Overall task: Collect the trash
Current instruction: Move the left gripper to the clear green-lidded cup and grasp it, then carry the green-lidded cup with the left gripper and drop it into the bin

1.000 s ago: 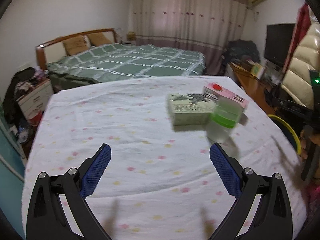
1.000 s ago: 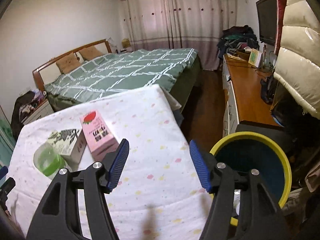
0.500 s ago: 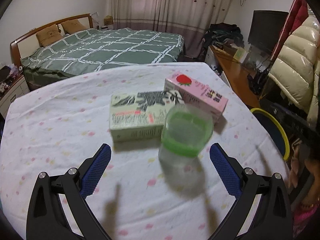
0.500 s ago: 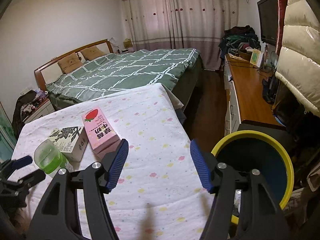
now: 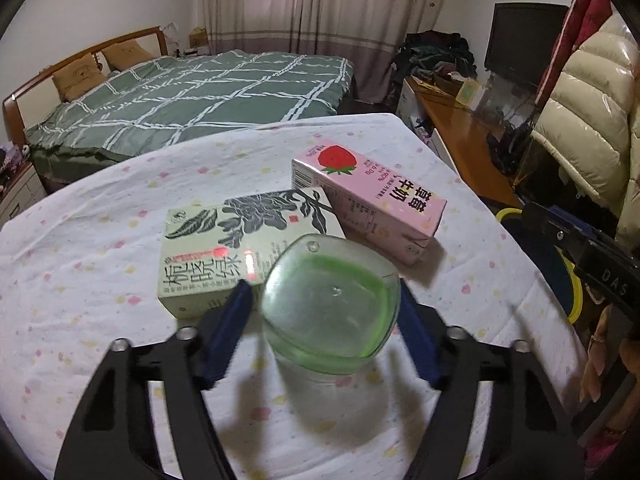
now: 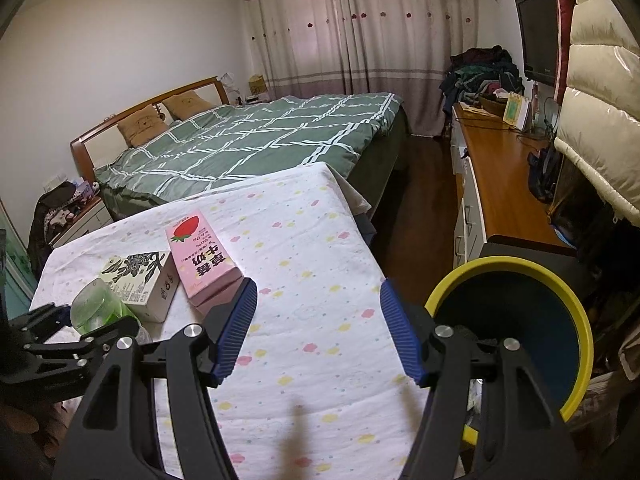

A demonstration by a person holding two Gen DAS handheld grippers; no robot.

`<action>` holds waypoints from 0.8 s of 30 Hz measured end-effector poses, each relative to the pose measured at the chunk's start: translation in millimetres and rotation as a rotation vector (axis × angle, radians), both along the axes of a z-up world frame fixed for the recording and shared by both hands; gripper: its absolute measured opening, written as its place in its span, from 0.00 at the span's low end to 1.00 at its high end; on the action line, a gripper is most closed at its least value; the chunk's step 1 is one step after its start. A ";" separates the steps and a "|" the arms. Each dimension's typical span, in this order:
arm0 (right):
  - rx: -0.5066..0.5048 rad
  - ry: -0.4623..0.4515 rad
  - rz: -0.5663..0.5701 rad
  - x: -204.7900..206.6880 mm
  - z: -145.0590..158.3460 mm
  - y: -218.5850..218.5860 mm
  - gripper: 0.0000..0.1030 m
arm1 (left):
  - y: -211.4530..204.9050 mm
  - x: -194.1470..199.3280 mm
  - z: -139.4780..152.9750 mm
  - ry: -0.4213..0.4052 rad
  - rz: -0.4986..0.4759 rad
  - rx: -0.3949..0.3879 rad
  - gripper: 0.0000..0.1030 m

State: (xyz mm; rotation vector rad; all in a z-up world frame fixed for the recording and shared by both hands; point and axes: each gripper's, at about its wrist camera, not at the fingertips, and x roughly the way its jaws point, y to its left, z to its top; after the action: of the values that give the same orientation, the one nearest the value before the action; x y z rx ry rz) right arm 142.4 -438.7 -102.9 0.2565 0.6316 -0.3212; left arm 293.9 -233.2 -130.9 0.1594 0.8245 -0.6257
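Came in close with the left claw (image 5: pixel 324 296) over the table (image 5: pixel 80 280). Stood wide apart a second ago, with the cup (image 5: pixel 332 308) a good way off. Closing now on both sides of that see-through green cup. Looks to touch it on one side; blurry on the other, so no firm squeeze to be sure of yet. Not grasping, then, only about to.

Good news for the job: looks like the first bit of trash is nearly caught. Still standing on the table, though, near the front edge, just in front of the green box (image 5: pixel 224 256). Behind that, touching it, the pink strawberry carton (image 5: pixel 372 200), nearer the right edge. Both untouched.

No change with the right claw (image 6: pixel 318 286). Released, nothing between the blue pads, hanging over the right edge of the table. Just past that edge, low down, the round bin (image 6: pixel 500 263) with the yellow rim. Probably the place to drop the cup next: lift it, carry it across, let go.

Hard to tell:
- Whether anything is inside the cup. Too cloudy to see through.
- The bottom of the cup, hidden under its own wide top from the left view.
- The inside of the bin, dark, and partly blocked by the right claw.
- Part of the green box, tucked behind the cup and one blue pad.
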 end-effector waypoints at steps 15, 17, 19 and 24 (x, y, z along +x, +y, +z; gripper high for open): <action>-0.005 -0.003 -0.060 -6.5 1.1 -7.0 0.59 | -4.4 -51.0 21.6 -0.034 -0.050 -0.007 0.51; -0.016 -0.012 -0.080 -11.5 5.6 -11.1 0.59 | -11.2 -60.5 25.0 -0.026 -0.068 -0.005 0.51; -0.019 -0.025 -0.097 -19.5 11.6 -18.6 0.59 | -18.9 -68.7 28.5 -0.024 -0.088 -0.002 0.51; -0.035 -0.041 -0.148 -57.2 27.6 -48.6 0.59 | -52.5 -87.5 35.0 -0.023 -0.156 -0.004 0.52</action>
State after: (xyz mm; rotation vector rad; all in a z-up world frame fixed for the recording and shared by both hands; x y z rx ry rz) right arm 85.2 -487.3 -75.4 0.2758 0.5674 -0.4680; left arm 206.5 -285.6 -95.9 0.2288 0.7937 -0.7706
